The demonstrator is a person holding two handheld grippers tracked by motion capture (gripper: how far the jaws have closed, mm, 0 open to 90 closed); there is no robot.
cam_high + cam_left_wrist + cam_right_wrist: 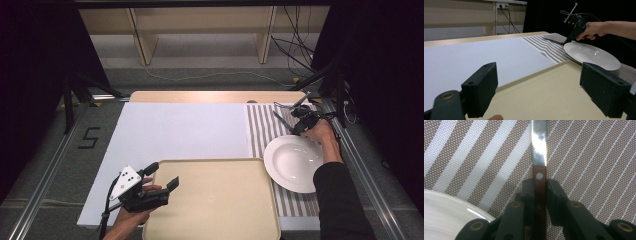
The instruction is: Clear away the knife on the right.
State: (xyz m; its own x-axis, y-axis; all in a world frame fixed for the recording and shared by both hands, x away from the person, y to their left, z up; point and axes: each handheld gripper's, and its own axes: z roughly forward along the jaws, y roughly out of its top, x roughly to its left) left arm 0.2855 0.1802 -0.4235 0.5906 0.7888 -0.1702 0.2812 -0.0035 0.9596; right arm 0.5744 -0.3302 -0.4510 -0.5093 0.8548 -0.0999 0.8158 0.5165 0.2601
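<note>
Left tongs [162,175]: lower left of the high view, held in the person's left hand [131,216]; jaws spread wide with nothing between them, hanging over the left edge of the tray. In the left gripper view the two jaws stand far apart at the bottom corners of the frame.
Tray [215,220]: beige, rectangular with rounded corners, bottom centre of the high view, lying on the white sheet [180,130] that covers the worktop.
Plate [292,162]: white, round, right of centre, on the striped mat [262,125]; its left rim sits just beside the tray's upper right corner.
Right tongs [539,195]: upper right of the high view, beyond the plate, held in the right hand [322,132]; jaws clamped on the brown handle of the knife.
Knife [539,150]: in the right gripper view its long axis runs straight up the frame, rivet showing on the handle, steel blade pointing to the top edge, away from the tongs, over the mat. In the high view the blade is a thin dark line slanting toward the upper left, by the mat's far end.
</note>
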